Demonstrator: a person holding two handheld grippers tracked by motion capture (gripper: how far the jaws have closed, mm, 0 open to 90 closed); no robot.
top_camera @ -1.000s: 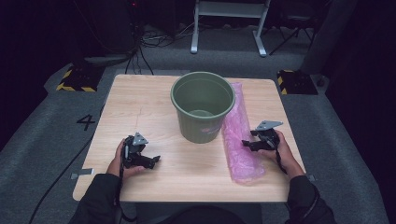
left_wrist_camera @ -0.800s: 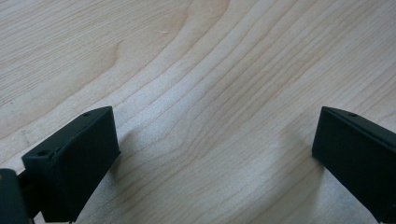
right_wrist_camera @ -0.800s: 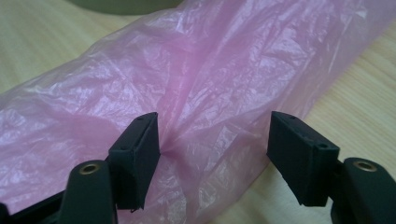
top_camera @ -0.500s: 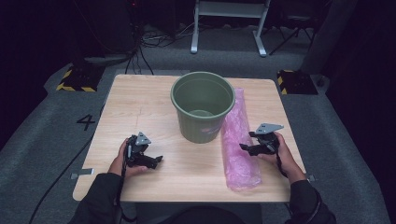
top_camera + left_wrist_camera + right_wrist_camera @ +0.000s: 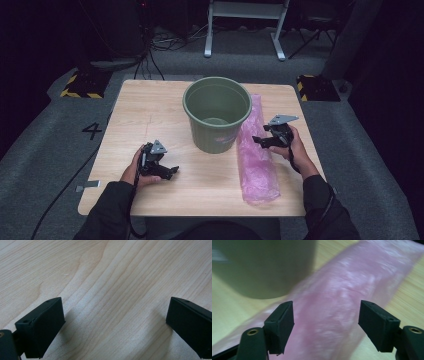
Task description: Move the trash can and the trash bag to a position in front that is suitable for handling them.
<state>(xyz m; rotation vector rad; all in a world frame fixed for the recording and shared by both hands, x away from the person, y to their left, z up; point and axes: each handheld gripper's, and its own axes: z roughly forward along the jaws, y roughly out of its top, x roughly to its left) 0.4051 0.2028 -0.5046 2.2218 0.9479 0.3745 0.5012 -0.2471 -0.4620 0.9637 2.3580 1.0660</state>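
The right gripper [image 5: 325, 322] has its fingers [image 5: 280, 326] spread wide, having just been opening, and they straddle the thin pink plastic bag [image 5: 257, 150] without pressing on it. That bag lies flat along the light wooden desk [image 5: 150, 107], touching the right side of the round green plastic bucket [image 5: 216, 112]. The left gripper [image 5: 112, 325] rests low over bare wood, fingers [image 5: 42, 325] spread and holding nothing.

The risk, as I judge it, is the film itself: fingers closing from above may skate over the slick sheet or nip one layer only, so the bag drags instead of lifting. The right gripper view is blurred, so contact is uncertain. A sideways tug could also nudge the light bucket.
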